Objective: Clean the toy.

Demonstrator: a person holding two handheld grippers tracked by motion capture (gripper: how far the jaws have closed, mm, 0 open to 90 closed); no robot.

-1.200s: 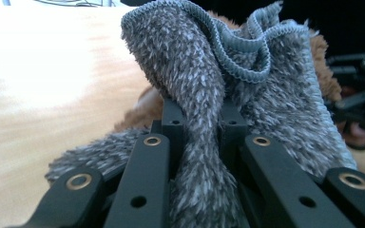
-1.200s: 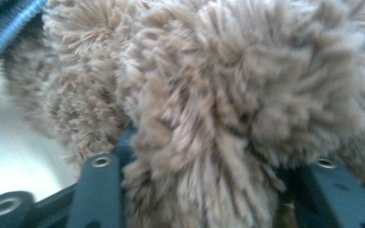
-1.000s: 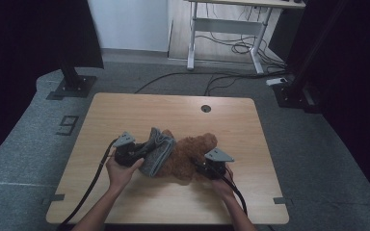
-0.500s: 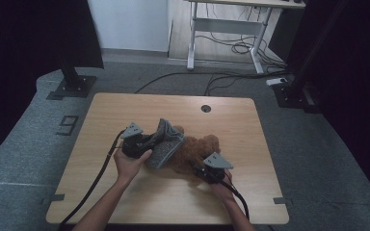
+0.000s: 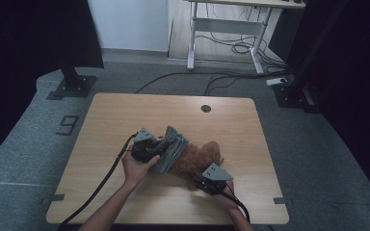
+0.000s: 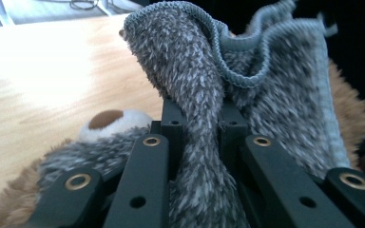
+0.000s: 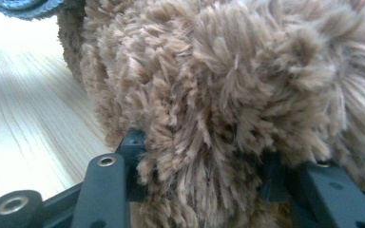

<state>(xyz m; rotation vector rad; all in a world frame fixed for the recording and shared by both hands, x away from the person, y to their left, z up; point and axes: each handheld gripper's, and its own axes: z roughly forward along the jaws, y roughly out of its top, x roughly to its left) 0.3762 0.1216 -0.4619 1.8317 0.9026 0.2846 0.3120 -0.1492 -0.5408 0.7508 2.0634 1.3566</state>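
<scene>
A brown plush toy [image 5: 203, 155] lies on the wooden table [image 5: 125, 110], near its front middle. A grey fuzzy cloth [image 5: 174, 148] is draped over the toy's left side. My left gripper [image 5: 166, 144] is shut on a fold of the grey cloth [image 6: 190, 71]; the left gripper [image 6: 202, 118] pinches it upright, and the toy's pale muzzle [image 6: 109, 123] shows below. My right gripper [image 5: 198, 176] sits at the toy's near right side. The right gripper [image 7: 202, 152] has brown fur [image 7: 218, 71] bunched between its jaws, which have just been opening.
A round cable hole [image 5: 205, 108] sits near the table's far edge. Black cables trail from both grippers over the near edge. Beyond the table stand a black stand base [image 5: 72, 86], a desk frame [image 5: 221, 43] and loose floor cables.
The left gripper has carried the grey cloth rightward over the plush toy. The right gripper has slid toward the near table edge, staying at the toy's fur.
</scene>
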